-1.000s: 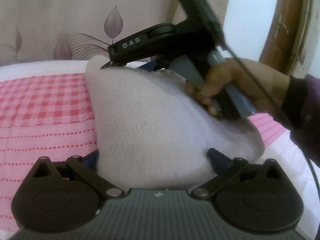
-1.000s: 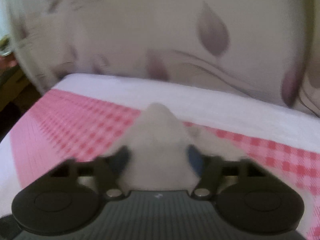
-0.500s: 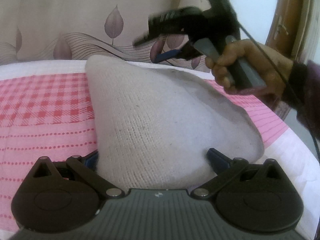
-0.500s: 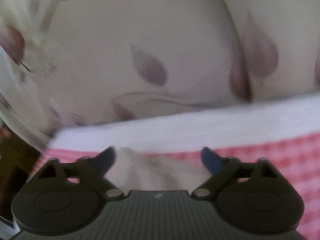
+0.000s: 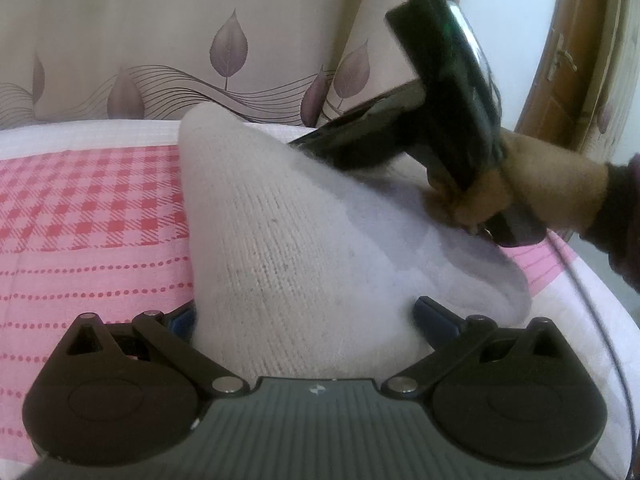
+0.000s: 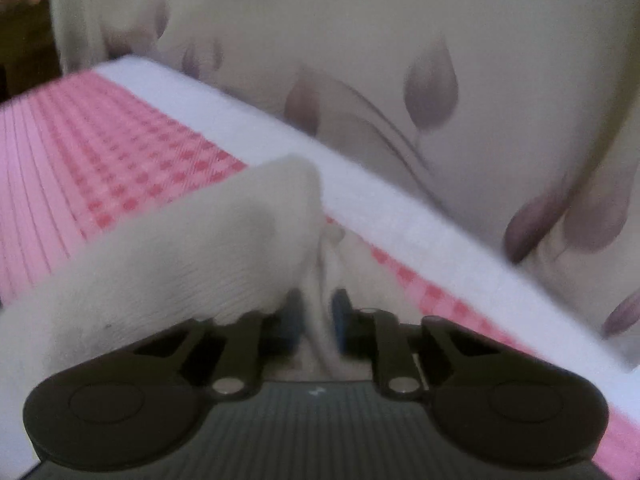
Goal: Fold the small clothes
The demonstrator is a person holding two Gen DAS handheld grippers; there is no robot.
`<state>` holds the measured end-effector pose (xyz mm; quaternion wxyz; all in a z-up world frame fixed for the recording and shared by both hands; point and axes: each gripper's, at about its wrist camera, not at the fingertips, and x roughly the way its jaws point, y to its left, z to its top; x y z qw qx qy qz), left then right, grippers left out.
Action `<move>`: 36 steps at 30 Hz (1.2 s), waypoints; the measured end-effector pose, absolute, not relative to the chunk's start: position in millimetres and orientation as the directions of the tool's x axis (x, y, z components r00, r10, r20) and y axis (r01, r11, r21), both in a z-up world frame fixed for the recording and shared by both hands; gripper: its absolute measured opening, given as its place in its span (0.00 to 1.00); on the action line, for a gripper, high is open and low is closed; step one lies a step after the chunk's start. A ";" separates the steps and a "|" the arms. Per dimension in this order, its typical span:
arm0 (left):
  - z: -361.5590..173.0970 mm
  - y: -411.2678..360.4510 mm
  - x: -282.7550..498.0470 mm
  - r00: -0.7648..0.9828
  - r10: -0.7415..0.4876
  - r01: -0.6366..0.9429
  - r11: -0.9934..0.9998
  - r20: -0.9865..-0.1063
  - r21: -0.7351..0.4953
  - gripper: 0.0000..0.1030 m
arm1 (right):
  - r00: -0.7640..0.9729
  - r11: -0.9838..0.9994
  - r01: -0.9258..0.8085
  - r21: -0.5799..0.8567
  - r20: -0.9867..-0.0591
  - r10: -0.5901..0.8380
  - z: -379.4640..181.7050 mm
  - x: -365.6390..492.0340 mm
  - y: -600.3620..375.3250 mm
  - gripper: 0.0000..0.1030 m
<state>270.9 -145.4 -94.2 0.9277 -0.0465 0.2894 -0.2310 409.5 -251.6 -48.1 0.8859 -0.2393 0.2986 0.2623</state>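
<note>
My left tongs (image 5: 308,320) hold the near end of a white knitted garment (image 5: 288,240) on the bed, the wool bunched between the two blue pads, which sit wide apart against its sides. The garment lies on the pink-and-red checked bedcover (image 5: 88,208), running from the near edge of the bed up toward the far edge, where its tip almost reaches the white mattress border (image 5: 80,132) below the leaf-patterned headboard (image 5: 160,40).

My right tongs (image 6: 316,316) have just been closing and now pinch a thin fold of the same white knit at its far end, the blue pads close together with cloth between them; the right wrist view is blurred, so the exact edge they hold is hard to make out. From the left wrist view, the right tongs reach in from the right side of the bed with their tip on the garment's upper right edge, gripped by my right hand (image 5: 500,196), a dark sleeve (image 5: 624,216) at the wrist and a thin black cable (image 5: 592,308) trailing down. The rest of the garment bulges up to the left of the right tongs.
</note>
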 end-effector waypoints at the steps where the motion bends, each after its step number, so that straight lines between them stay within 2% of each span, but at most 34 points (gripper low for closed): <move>1: -94.1 -145.4 270.7 0.726 -0.455 0.401 0.889 -0.516 -0.220 1.00 | 0.721 0.727 -0.594 -0.344 -0.629 0.290 -50.0 403.5 -245.3 0.12; 3: -94.1 -145.2 271.5 0.726 -0.456 0.401 0.889 -0.515 -0.222 1.00 | 0.768 0.708 -0.564 -0.424 -0.585 0.261 -54.5 398.6 -237.4 0.11; 5: -93.9 -145.6 271.4 0.727 -0.454 0.400 0.890 -0.515 -0.220 1.00 | 0.818 0.688 -0.511 -0.515 -0.536 0.207 -61.4 402.4 -230.7 0.06; 8: -93.9 -145.3 271.9 0.727 -0.455 0.399 0.890 -0.514 -0.223 1.00 | 0.827 0.727 -0.467 -0.504 -0.541 0.156 -60.8 420.5 -236.8 0.03; 10: -93.8 -144.9 272.1 0.728 -0.455 0.397 0.890 -0.513 -0.225 1.00 | 0.775 0.778 -0.510 -0.366 -0.588 0.231 -52.2 433.3 -252.3 0.03; 13: -93.8 -145.4 272.7 0.729 -0.452 0.395 0.891 -0.514 -0.223 1.00 | 0.626 0.834 -0.552 -0.019 -0.670 0.399 -36.5 456.5 -287.1 0.04; 15: -94.1 -145.2 273.1 0.729 -0.453 0.394 0.891 -0.513 -0.227 1.00 | 0.632 0.856 -0.515 0.046 -0.655 0.415 -30.5 464.6 -301.8 0.05; 18: -93.9 -145.3 273.2 0.733 -0.449 0.390 0.893 -0.511 -0.225 1.00 | 0.535 0.815 -0.566 0.123 -0.698 0.476 -35.2 476.2 -303.8 0.05; 20: -93.9 -145.3 273.2 0.733 -0.449 0.390 0.893 -0.511 -0.225 1.00 | 0.510 0.797 -0.599 0.073 -0.733 0.450 -43.0 476.3 -292.1 0.06; 25: -93.8 -145.1 272.9 0.733 -0.449 0.390 0.893 -0.511 -0.226 1.00 | 0.585 0.796 -0.599 -0.088 -0.727 0.360 -45.4 467.3 -274.5 0.07; 27: -93.8 -145.4 273.3 0.733 -0.449 0.389 0.893 -0.511 -0.226 1.00 | 0.618 0.783 -0.600 -0.165 -0.717 0.322 -49.5 461.5 -263.0 0.04; 30: -93.7 -145.4 273.3 0.734 -0.449 0.388 0.893 -0.510 -0.228 1.00 | 0.693 0.759 -0.572 -0.310 -0.678 0.246 -54.6 445.4 -250.2 0.01; 32: -93.5 -146.1 273.7 0.736 -0.447 0.385 0.894 -0.509 -0.229 1.00 | 0.768 0.708 -0.530 -0.466 -0.618 0.168 -64.3 435.8 -241.8 0.01; 33: -93.5 -146.0 273.6 0.736 -0.447 0.385 0.894 -0.509 -0.229 1.00 | 0.788 0.710 -0.500 -0.495 -0.600 0.136 -67.4 438.2 -242.5 0.01; 36: -93.3 -146.4 273.9 0.738 -0.445 0.381 0.895 -0.506 -0.231 1.00 | 0.795 0.761 -0.457 -0.461 -0.595 0.117 -64.8 450.6 -253.4 0.01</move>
